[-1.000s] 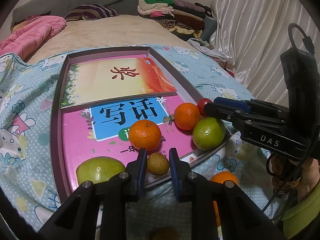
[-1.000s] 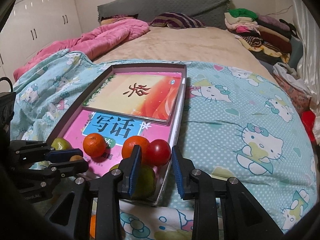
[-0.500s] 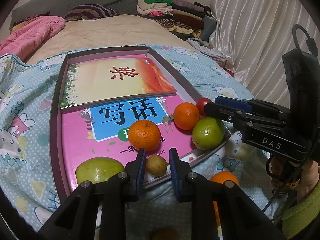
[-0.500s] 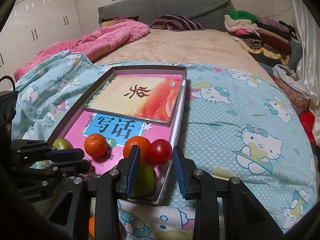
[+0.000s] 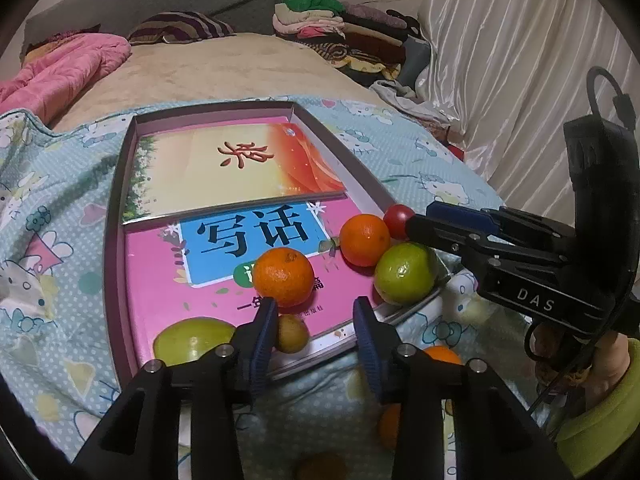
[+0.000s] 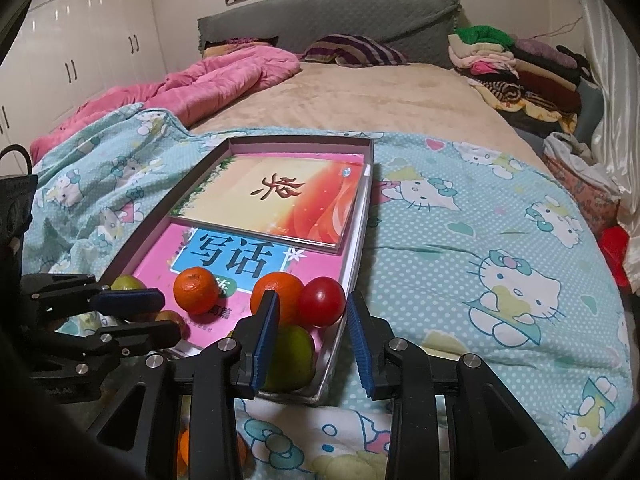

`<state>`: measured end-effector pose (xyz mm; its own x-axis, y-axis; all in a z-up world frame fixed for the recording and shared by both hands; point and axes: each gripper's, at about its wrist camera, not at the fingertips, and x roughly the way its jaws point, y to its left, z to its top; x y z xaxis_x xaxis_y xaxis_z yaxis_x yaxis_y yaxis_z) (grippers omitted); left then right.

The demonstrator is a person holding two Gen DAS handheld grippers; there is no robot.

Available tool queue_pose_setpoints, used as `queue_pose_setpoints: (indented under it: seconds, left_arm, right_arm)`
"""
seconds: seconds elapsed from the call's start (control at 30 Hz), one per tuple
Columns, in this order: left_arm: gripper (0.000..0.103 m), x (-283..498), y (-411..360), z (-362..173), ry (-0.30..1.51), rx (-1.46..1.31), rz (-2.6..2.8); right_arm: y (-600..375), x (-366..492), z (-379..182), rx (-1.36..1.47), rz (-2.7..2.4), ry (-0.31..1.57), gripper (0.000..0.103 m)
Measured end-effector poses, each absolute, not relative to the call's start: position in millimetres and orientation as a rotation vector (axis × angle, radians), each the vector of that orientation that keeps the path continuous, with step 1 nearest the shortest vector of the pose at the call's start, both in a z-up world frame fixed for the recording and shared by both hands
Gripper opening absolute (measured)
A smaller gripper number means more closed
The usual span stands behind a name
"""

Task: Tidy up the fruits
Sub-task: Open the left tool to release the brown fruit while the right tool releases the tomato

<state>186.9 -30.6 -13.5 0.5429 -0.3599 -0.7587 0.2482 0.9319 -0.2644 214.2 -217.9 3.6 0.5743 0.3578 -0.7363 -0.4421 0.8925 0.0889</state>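
A shallow tray [image 5: 114,240] on the bed holds two books and the fruit. My left gripper [image 5: 316,333] hovers over its near edge with jaws opening. A small brown fruit [image 5: 292,333] lies between them against the left pad, clear of the right one. Beyond it sit two oranges [image 5: 284,276] [image 5: 365,240], a round green fruit [image 5: 406,274] and a larger green fruit [image 5: 192,342]. My right gripper [image 6: 312,332] stands open at the tray's right corner. The red tomato [image 6: 322,302] rests just past its tips, above the round green fruit [image 6: 294,356].
Outside the tray, loose oranges [image 5: 440,354] lie on the cartoon-cat blanket [image 6: 480,240] near the front. A pink quilt [image 6: 200,80] is at the back left, folded clothes [image 6: 500,56] at the back right, a white curtain [image 5: 520,60] on the right.
The left jaws, shut on the small brown fruit before, have spread and it now lies loose in the tray. The right jaws widened slightly. Neither hand moved.
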Motion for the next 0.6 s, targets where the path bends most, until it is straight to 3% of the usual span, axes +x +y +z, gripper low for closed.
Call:
queue_pose_setpoints:
  seconds: [0.6]
  left_arm:
    - [0.057,177.6,-31.9,6.3,0.882,-0.107,-0.36]
  right_arm:
    - [-224.6,198.1,17.2,-0.092,0.472,0.778,0.047]
